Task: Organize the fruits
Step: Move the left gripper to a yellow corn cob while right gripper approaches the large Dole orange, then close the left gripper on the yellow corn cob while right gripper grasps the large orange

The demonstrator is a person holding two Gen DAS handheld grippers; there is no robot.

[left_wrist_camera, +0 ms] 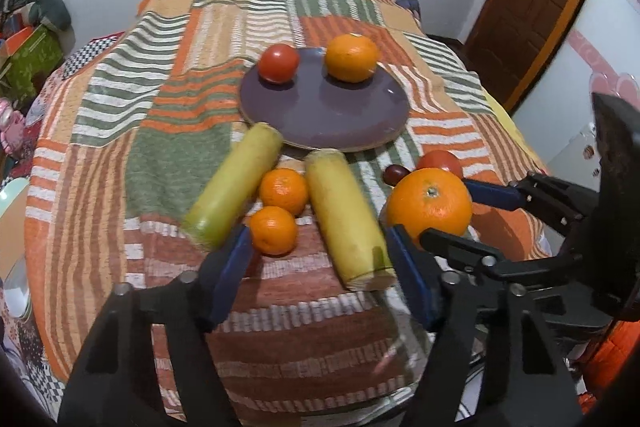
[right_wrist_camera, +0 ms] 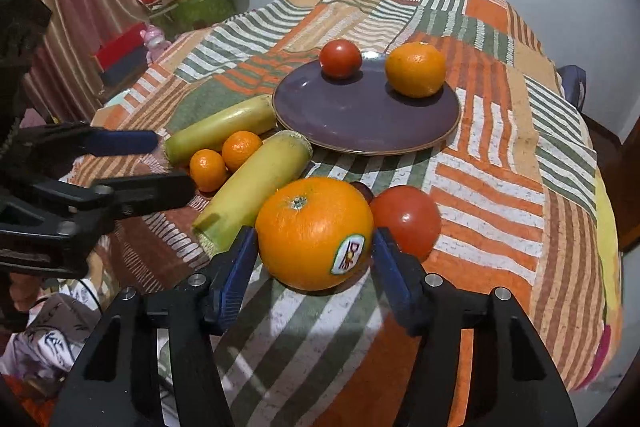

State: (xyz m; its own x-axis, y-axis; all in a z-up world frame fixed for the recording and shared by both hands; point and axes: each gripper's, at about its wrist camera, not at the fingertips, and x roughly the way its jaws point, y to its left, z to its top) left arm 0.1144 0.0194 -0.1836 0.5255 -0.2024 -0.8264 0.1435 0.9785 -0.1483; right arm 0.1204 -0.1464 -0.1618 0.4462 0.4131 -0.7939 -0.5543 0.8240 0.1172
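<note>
The right claw (right_wrist_camera: 316, 247) brackets a stickered orange (right_wrist_camera: 314, 233) on the striped tabletop (right_wrist_camera: 492, 187), fingers spread, not visibly pinching. The left claw (left_wrist_camera: 320, 263) hangs open above two mandarins (left_wrist_camera: 274, 230). Beyond, a purple plate (right_wrist_camera: 360, 119) carries a tomato (right_wrist_camera: 340, 59) and another orange (right_wrist_camera: 416, 75).

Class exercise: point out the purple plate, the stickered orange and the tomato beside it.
purple plate (right_wrist_camera: 360, 123): right wrist view, bare centre.
stickered orange (right_wrist_camera: 308, 227): right wrist view, front peel.
tomato (right_wrist_camera: 408, 219): right wrist view, glossy front.
</note>
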